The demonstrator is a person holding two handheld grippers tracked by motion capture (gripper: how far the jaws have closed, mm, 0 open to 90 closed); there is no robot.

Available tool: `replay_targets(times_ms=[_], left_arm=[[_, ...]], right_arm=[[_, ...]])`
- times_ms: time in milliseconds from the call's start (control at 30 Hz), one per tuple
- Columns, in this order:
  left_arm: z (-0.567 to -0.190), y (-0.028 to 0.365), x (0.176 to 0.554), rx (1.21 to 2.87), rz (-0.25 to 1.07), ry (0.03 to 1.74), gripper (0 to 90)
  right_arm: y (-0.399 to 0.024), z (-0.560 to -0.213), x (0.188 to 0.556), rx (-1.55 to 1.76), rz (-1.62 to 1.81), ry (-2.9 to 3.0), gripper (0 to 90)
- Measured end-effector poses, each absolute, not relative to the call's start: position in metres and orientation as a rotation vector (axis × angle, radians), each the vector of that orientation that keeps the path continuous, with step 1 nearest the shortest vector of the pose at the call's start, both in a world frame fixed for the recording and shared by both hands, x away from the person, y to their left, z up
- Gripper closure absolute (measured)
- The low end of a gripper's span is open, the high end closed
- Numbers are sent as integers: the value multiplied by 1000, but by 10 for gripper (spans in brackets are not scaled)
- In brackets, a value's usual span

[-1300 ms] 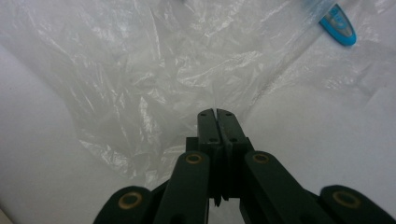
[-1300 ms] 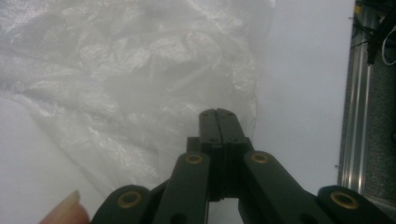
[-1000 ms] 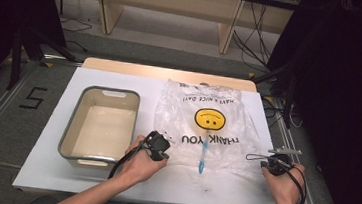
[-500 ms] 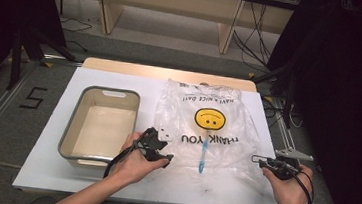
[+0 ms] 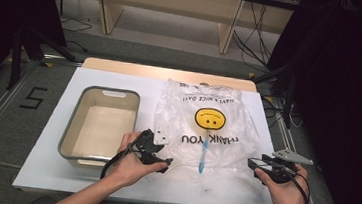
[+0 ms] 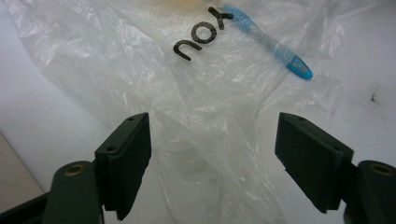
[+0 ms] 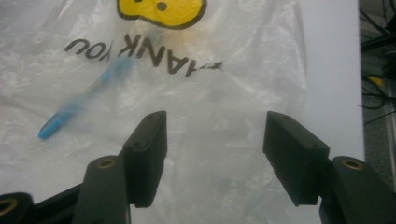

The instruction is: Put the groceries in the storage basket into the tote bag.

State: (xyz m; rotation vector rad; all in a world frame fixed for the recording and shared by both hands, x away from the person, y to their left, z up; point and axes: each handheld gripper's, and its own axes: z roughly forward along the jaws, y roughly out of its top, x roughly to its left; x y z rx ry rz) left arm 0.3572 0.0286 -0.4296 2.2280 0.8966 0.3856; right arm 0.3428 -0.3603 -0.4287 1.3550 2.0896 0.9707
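Observation:
A clear plastic bag [image 5: 216, 135] with a yellow smiley and "THANK YOU" print lies flat on the white table. A blue toothbrush-like stick [image 5: 203, 155] lies inside it, near its front edge. My left gripper [image 5: 164, 159] hovers at the bag's near left corner. Its jaws have just been opening, and crumpled bag film [image 6: 205, 140] lies below the gap, untouched by the pads. The blue stick [image 6: 280, 49] sits farther off. My right gripper [image 5: 254, 163] is at the bag's near right edge, jaws also just opened over the film [image 7: 219, 116]. The stick [image 7: 86, 105] lies to their left.
A grey rectangular tub [image 5: 71, 131], nothing inside, stands left of the bag, close to my left hand. The white table top [image 5: 210, 193] has bare room along its front edge. Cables [image 5: 256, 34] trail on the floor beyond the table.
Both grippers went from shut on the bag's near edge to open, letting the film go. Both hands lifted slightly and drew back toward the person.

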Motion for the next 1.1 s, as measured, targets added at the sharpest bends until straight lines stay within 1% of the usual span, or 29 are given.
replay_targets(times_ms=[300, 533, 1100], left_arm=[[-438, 29, 358, 2236, 369, 904, 247], [-441, 29, 357, 2247, 360, 924, 247], [-437, 30, 356, 2251, 386, 943, 254]], right_arm=[[-349, -435, 341, 1311, 973, 2139, 358], [-350, -434, 342, 1317, 975, 2128, 355], [-354, -435, 341, 1325, 983, 2121, 355]])
